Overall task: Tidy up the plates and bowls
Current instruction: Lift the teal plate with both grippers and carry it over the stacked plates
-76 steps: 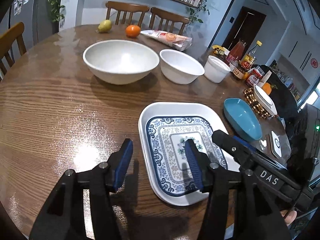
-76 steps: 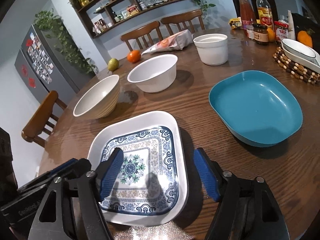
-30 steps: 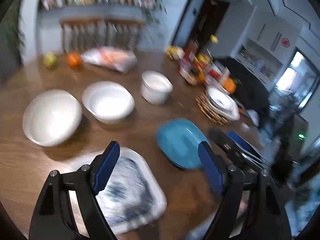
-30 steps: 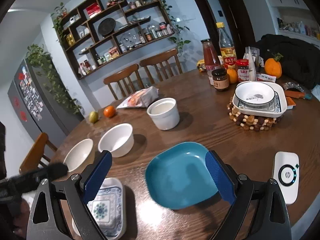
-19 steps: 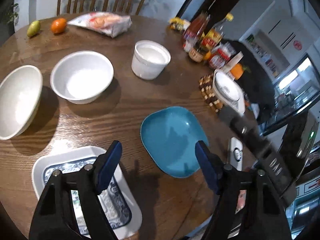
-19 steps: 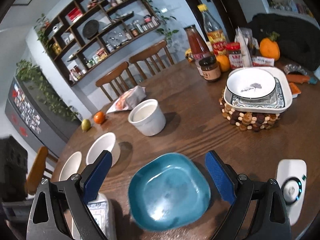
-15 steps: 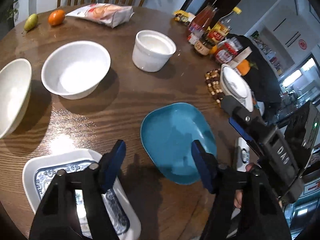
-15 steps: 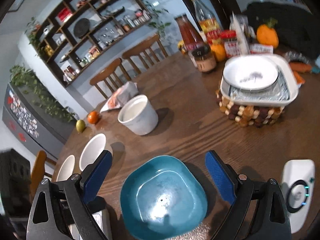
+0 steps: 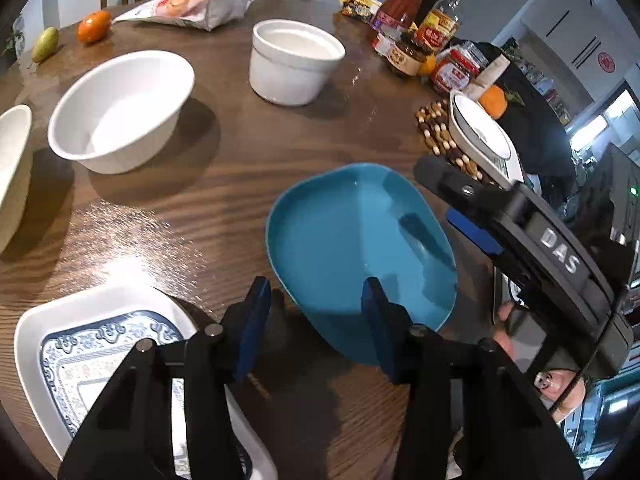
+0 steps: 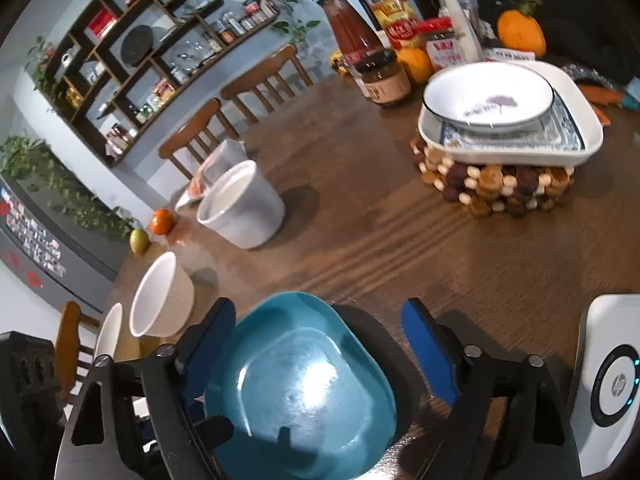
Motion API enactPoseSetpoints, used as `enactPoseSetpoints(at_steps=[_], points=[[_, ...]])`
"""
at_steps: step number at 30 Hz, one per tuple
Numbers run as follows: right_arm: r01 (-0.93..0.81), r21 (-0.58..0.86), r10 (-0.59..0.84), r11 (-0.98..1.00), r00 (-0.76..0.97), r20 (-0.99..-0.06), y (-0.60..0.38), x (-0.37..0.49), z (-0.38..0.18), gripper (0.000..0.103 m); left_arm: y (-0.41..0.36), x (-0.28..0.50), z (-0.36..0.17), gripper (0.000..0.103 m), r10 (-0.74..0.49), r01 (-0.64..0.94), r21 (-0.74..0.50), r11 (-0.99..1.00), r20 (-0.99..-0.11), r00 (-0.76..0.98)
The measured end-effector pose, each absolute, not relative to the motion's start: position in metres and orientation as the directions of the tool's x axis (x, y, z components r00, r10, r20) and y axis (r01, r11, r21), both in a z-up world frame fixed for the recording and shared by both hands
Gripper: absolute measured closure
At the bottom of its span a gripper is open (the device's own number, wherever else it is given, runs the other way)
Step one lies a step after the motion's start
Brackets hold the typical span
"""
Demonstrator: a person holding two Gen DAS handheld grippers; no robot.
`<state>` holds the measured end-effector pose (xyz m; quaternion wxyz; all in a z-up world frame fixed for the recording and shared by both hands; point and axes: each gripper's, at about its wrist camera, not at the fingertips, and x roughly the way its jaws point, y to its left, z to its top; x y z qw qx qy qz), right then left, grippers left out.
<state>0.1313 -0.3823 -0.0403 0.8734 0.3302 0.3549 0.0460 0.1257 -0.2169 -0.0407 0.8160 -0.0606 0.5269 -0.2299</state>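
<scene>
Far left on the wooden table (image 9: 224, 168): a cream bowl (image 9: 12, 160) cut by the frame edge, then a patterned square plate (image 9: 80, 344) at the near edge, and a white bowl (image 9: 120, 108) behind it. Further along, a white ramekin (image 9: 294, 60) standing apart from both.

Centre: the teal dish (image 9: 360, 252), flat on the wood, near the table's front. Left gripper (image 9: 316, 316) hovering at its near rim, jaws parted about halfway and empty, 1 blue pad over the dish, the other outside it. Right gripper (image 10: 316, 344) poised over the same dish from the opposite side, jaws spread wide with the dish lying between them, nothing clamped.

Right: a stack of 2, a round white bowl (image 10: 488, 96) nested in a square tray (image 10: 576, 140), on a beaded trivet (image 10: 496, 192).

Probable step: taking up the teal dish to join that stack. Next move likely calls for lowering 1 pad under the rim, closing on the edge, then lifting level across to the trivet.
</scene>
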Motion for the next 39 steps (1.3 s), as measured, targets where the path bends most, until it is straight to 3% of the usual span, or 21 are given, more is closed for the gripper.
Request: enactPoseSetpoints(at_steps=[2,7,21,39], points=[[0.164,0.595,0.305,0.787,0.735,-0.606,-0.381,0.133,-0.043,0.029,-0.219,0.126,-0.043,0.058,-0.437,0.317,-0.337,0.886,-0.836,0.332],[0.169,0.551,0.283,0.817,0.714,-0.64,-0.373,0.136,-0.049,0.037,-0.219,0.127,-0.048,0.058,-0.432,0.314,-0.336,0.888,-0.843,0.321],[0.159,0.555,0.299,0.816,0.706,-0.642,-0.366,0.134,-0.05,0.038,-0.229,0.123,-0.052,0.058,-0.43,0.351,-0.313,0.883,-0.838,0.335],[0.083,0.575,0.326,0.814,0.753,-0.571,-0.344,0.118,-0.034,0.038,-0.21,0.117,-0.045,0.053,-0.406,0.302,-0.298,0.905,-0.817,0.41]])
